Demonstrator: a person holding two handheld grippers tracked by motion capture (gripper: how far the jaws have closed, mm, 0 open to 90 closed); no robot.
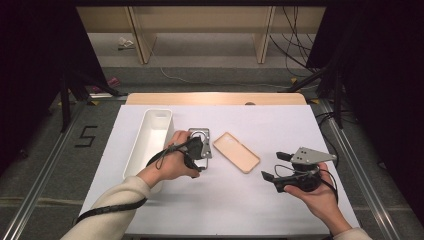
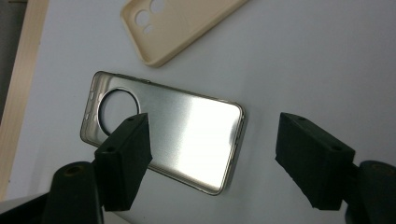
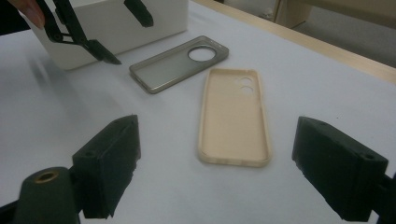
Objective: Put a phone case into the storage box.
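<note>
Our left gripper (image 2: 212,154) hovers, jaws wide, over the grey case (image 2: 163,135) beside the bin (image 1: 150,137); the right gripper (image 3: 215,172), open, faces the tan case (image 3: 236,116), seemingly clear all round.

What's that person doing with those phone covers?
A person holds a grabbing tool in each hand. The left tool hangs open over the grey phone case, not gripping it. The right tool waits open near the beige phone case. Both cases lie flat on the table, beside a white bin.
</note>
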